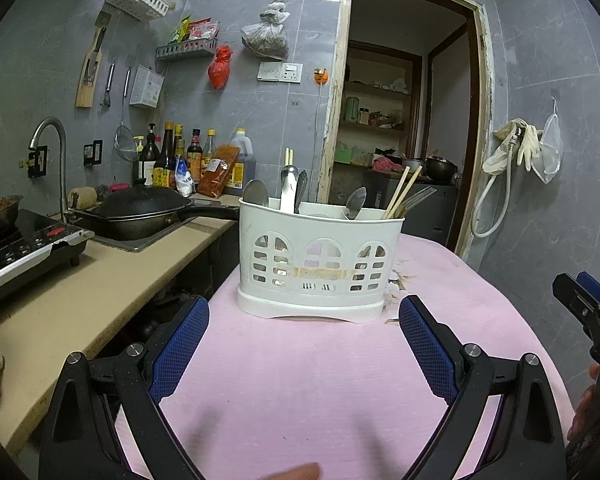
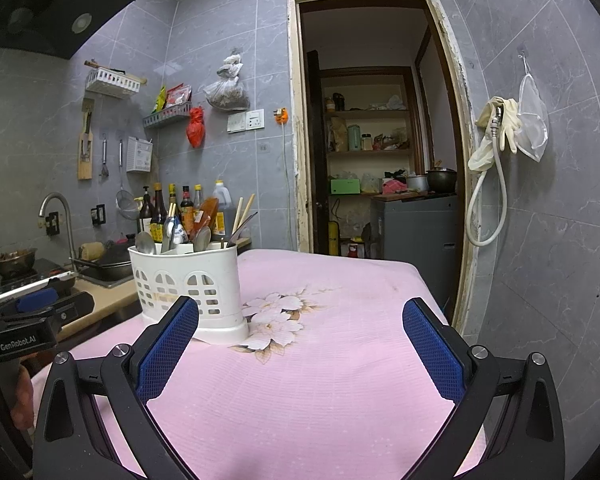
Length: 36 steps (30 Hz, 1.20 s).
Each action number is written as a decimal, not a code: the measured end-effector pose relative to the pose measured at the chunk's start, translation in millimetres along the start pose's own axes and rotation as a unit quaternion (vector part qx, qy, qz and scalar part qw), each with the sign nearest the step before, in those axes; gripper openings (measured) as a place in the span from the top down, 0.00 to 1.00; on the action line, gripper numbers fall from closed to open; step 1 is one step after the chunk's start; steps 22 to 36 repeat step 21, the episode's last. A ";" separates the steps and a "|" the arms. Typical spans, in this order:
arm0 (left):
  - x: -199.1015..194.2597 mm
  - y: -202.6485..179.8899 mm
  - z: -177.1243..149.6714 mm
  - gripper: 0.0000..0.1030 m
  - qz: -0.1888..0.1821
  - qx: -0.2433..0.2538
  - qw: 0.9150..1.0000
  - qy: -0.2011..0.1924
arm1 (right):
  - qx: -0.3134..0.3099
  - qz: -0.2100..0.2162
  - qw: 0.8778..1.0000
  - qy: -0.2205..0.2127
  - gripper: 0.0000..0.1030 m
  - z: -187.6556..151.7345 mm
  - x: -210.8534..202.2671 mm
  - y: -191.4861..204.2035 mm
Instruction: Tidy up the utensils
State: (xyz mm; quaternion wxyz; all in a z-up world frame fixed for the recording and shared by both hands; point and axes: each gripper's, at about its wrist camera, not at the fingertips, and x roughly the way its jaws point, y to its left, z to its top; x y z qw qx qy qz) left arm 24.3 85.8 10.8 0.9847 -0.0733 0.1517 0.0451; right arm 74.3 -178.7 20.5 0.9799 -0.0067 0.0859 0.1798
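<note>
The bottoms of the spoons (image 1: 256, 193), forks (image 1: 416, 199) and chopsticks (image 1: 404, 191) are hidden inside the white holder (image 1: 320, 260), so only their tops stick out. In the left wrist view the right gripper (image 1: 588, 312) is cut off at the edge, and you cannot tell from there how its tongs stand. A bit of a hand (image 1: 592, 408) shows under it, blurry.

The holder stands upright on a pink cloth (image 1: 320, 380) with a flower print (image 2: 276, 320) just beside it. To the left is a counter (image 1: 80, 292) with a black pan (image 1: 140, 208), a stove (image 1: 24, 248), a tap (image 1: 52, 140) and many bottles (image 1: 172, 156). Behind the holder is an open doorway (image 2: 380, 128) with shelves. Gloves (image 2: 496, 128) and a hose hang on the wall.

The left gripper (image 1: 304, 344) points straight at the holder, close to it, not touching. Its two blue tongs are wide apart with nothing between them. The right gripper (image 2: 300, 344) hangs over the cloth, with the holder off to its left. Its tongs are wide apart and empty too
</note>
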 end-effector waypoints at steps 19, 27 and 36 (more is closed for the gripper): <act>3.1 -3.9 -1.3 0.10 0.014 0.006 1.000 0.006 | -0.003 0.002 1.000 0.002 0.00 2.4 -0.4 2.8; 3.2 -3.7 -1.6 0.10 0.014 0.005 1.000 0.006 | -0.004 0.003 1.000 0.002 0.00 3.1 -0.6 3.6; 3.2 -3.7 -1.6 0.10 0.014 0.005 1.000 0.006 | -0.004 0.003 1.000 0.002 0.00 3.1 -0.6 3.6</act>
